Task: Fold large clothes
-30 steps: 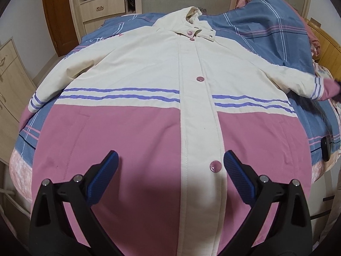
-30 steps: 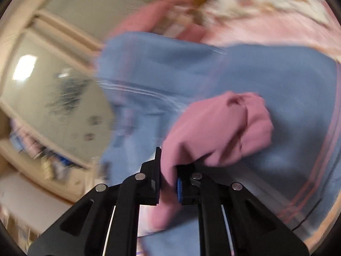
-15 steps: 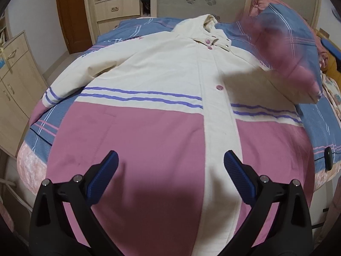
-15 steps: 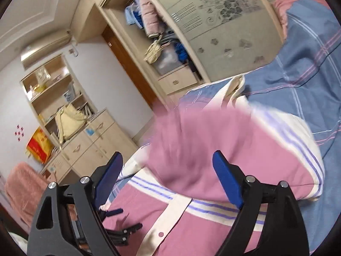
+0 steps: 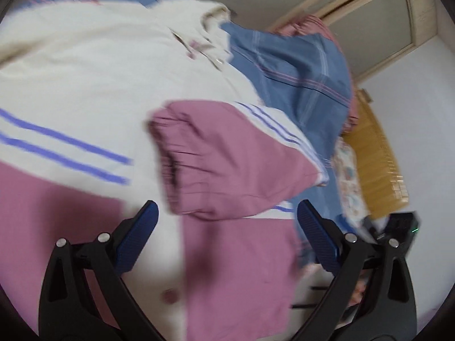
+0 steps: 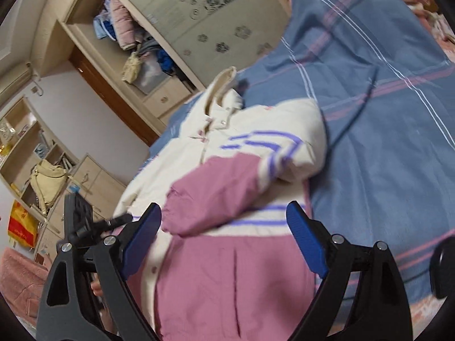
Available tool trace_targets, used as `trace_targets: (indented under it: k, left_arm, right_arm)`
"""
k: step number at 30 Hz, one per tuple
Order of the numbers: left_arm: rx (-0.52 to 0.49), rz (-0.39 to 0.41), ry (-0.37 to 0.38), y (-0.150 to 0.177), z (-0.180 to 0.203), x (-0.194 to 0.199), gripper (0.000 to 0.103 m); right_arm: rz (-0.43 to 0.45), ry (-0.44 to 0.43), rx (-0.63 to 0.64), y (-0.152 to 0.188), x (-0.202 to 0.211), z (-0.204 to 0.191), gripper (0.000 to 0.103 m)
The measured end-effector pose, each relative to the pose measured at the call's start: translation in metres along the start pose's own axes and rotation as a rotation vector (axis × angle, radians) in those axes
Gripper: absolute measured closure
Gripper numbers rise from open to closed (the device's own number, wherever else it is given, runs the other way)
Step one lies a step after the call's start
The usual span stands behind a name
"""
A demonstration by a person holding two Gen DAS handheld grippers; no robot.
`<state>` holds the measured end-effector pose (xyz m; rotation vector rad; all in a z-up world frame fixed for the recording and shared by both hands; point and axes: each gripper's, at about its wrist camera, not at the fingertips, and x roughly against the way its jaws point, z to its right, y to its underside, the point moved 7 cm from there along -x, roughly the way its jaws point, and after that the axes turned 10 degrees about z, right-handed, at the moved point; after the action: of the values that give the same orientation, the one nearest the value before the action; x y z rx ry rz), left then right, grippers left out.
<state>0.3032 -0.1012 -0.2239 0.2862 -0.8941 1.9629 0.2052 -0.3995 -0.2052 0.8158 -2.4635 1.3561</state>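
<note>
A large cream and pink jacket (image 5: pixel 85 79) with purple stripes lies front up on the bed; it also shows in the right wrist view (image 6: pixel 216 278). Its right sleeve (image 5: pixel 227 162) is folded across the chest, pink cuff toward the middle, and shows in the right wrist view (image 6: pixel 227 187) too. My left gripper (image 5: pixel 227 236) is open and empty above the jacket's lower front, just below the folded cuff. My right gripper (image 6: pixel 224 236) is open and empty above the folded sleeve. The jacket's left sleeve is out of view.
A blue plaid quilt (image 6: pixel 384 113) covers the bed (image 5: pixel 298 65). A wooden headboard (image 5: pixel 375 167) stands at the right. A wardrobe (image 6: pixel 176 28) and low cabinets (image 6: pixel 93 182) line the far wall. The other gripper's body (image 6: pixel 82 221) shows at the left.
My right gripper carried the pink cuff over the jacket, let it go and now stands open. The sleeve now lies folded on the chest. My left gripper swung right toward it.
</note>
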Motion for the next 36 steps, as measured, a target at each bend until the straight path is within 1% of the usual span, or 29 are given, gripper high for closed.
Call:
trace_targets:
  k: [1,3,4,6,7,8,9,10,12,13,15,16,17,18,19,21,22,23,25,27,28,30,31,32,33,35,36]
  left_arm:
    - [0.033,-0.018,0.021,0.000,0.000,-0.011,0.004]
    - [0.070,-0.039,0.000,-0.001,-0.006,-0.028,0.004]
    - [0.077,-0.037,-0.002,-0.003,-0.007,-0.032,0.004]
    - [0.089,-0.026,0.023,-0.007,-0.005,-0.037,0.005]
    - [0.093,-0.018,0.034,-0.008,-0.003,-0.040,0.023]
    - [0.096,-0.015,0.028,-0.011,-0.004,-0.038,0.058]
    - [0.102,-0.031,-0.003,-0.011,-0.007,-0.044,0.072]
    - [0.111,-0.052,-0.016,-0.010,-0.012,-0.046,0.081]
    - [0.135,-0.068,-0.020,-0.009,-0.020,-0.050,0.081]
    - [0.133,-0.066,-0.010,-0.010,-0.020,-0.050,0.078]
    - [0.142,-0.055,0.012,-0.011,-0.020,-0.043,0.051]
    - [0.143,-0.044,0.017,-0.013,-0.018,-0.040,0.027]
    - [0.135,-0.030,0.004,-0.014,-0.019,-0.034,0.017]
    - [0.110,-0.010,-0.029,-0.018,-0.019,-0.031,0.017]
    - [0.088,-0.004,-0.047,-0.018,-0.021,-0.028,0.017]
    - [0.082,-0.006,-0.047,-0.020,-0.021,-0.028,0.017]
    - [0.096,-0.014,-0.037,-0.019,-0.022,-0.028,0.018]
    - [0.112,-0.028,-0.015,-0.017,-0.021,-0.031,0.022]
    - [0.116,-0.063,0.026,-0.011,-0.017,-0.039,0.026]
    - [0.099,-0.083,0.015,-0.006,-0.014,-0.050,0.026]
    - [0.095,-0.088,0.012,-0.004,-0.014,-0.053,0.032]
    - [0.104,-0.105,0.027,-0.002,-0.014,-0.060,0.069]
    - [0.128,-0.132,0.051,-0.001,-0.015,-0.064,0.089]
    - [0.151,-0.137,0.062,-0.002,-0.016,-0.066,0.091]
    - [0.135,-0.119,0.045,-0.007,-0.017,-0.065,0.091]
    - [0.026,-0.033,-0.041,-0.028,-0.016,-0.055,0.092]
    - [-0.007,0.008,-0.072,-0.039,-0.015,-0.049,0.092]
  right_arm:
    - [-0.007,0.010,-0.008,0.006,0.002,0.007,0.013]
    - [-0.012,0.018,-0.021,0.014,0.002,0.013,0.013]
    - [-0.012,0.016,-0.029,0.018,0.003,0.016,0.013]
    - [-0.021,0.017,-0.047,0.025,0.002,0.021,0.013]
    - [-0.026,0.022,-0.055,0.028,0.000,0.024,0.013]
    - [-0.031,0.028,-0.064,0.030,-0.001,0.027,0.013]
    - [-0.038,0.035,-0.076,0.034,-0.004,0.030,0.013]
    - [-0.042,0.036,-0.084,0.036,-0.006,0.031,0.013]
    - [-0.049,0.027,-0.101,0.040,-0.008,0.033,0.013]
    - [-0.048,0.022,-0.105,0.041,-0.008,0.033,0.013]
    - [-0.045,0.018,-0.110,0.043,-0.006,0.033,0.013]
    - [-0.044,0.018,-0.114,0.044,-0.006,0.035,0.013]
    - [-0.043,0.018,-0.120,0.045,-0.006,0.036,0.013]
    - [-0.043,0.018,-0.128,0.046,-0.005,0.038,0.013]
    - [-0.043,0.018,-0.135,0.047,-0.005,0.039,0.013]
    - [-0.044,0.019,-0.148,0.049,-0.006,0.042,0.013]
    - [-0.045,0.019,-0.153,0.050,-0.006,0.043,0.013]
    - [-0.047,0.020,-0.155,0.052,-0.007,0.043,0.013]
    - [-0.054,0.021,-0.164,0.055,-0.008,0.044,0.013]
    - [-0.061,0.020,-0.172,0.059,-0.009,0.044,0.013]
    - [-0.063,0.019,-0.175,0.060,-0.009,0.044,0.013]
    - [-0.064,0.023,-0.177,0.063,-0.009,0.044,0.013]
    - [-0.065,0.030,-0.176,0.064,-0.008,0.045,0.013]
    - [-0.065,0.036,-0.174,0.065,-0.007,0.045,0.013]
    - [-0.064,0.041,-0.174,0.065,-0.007,0.045,0.013]
    - [-0.060,0.046,-0.175,0.065,-0.005,0.047,0.013]
    - [-0.058,0.046,-0.177,0.065,-0.004,0.048,0.013]
